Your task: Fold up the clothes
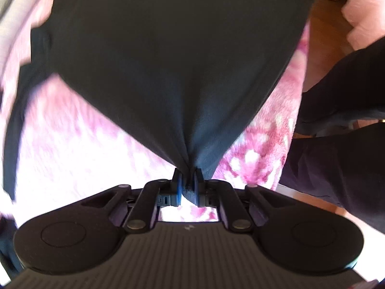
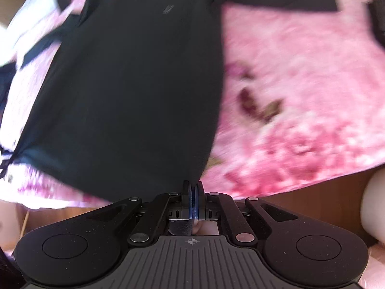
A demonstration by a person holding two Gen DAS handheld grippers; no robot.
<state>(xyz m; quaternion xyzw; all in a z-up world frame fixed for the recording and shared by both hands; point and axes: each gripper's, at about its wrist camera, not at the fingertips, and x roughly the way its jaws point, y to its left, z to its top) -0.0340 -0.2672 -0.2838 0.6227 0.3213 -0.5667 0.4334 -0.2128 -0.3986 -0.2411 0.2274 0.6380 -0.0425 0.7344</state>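
Note:
A black long-sleeved shirt (image 2: pixel 130 79) lies spread over a pink floral blanket (image 2: pixel 300 84). One sleeve (image 2: pixel 284 0) stretches to the far right. My right gripper (image 2: pixel 193 187) is shut on the shirt's near hem corner. In the left wrist view the same shirt (image 1: pixel 173 55) hangs taut from my left gripper (image 1: pixel 188 175), which is shut on a bunched bit of its hem. The blanket (image 1: pixel 72 132) shows below it. Both views are blurred.
A wooden floor (image 2: pixel 312 204) shows beyond the blanket's near edge. The person's dark sleeve (image 1: pixel 336 132) fills the right of the left wrist view. Another dark item (image 2: pixel 379 21) lies at the blanket's far right edge.

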